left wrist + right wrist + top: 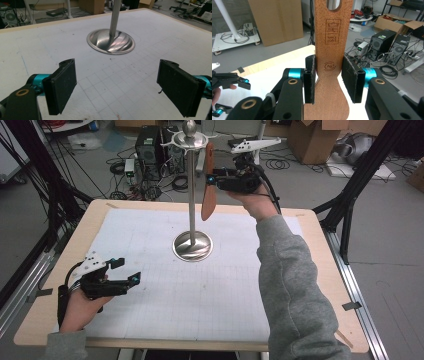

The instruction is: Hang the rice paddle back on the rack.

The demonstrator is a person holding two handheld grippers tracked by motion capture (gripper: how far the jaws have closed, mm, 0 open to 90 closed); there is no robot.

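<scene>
Wooden brown spatula (332,62) clamped in right gripper (329,80), hole near steel stand (192,195) hook | risk: slips, tips stand | left gripper (125,86) open, idle.

A wooden table (320,270) is covered by a white sheet (200,300) with thin grid lines drawn on it. The table is set on a grey floor (390,245). Black computer boxes (150,145) are seen on the floor behind the table, and many black cables (280,164) are spread around them. Brown cardboard boxes (315,140) are stacked at the back right. Black metal bars (360,175) are seen leaning at both sides of the table. A white pole (227,20) on a wheeled base is seen in the right gripper view. The room is evenly lit.
</scene>
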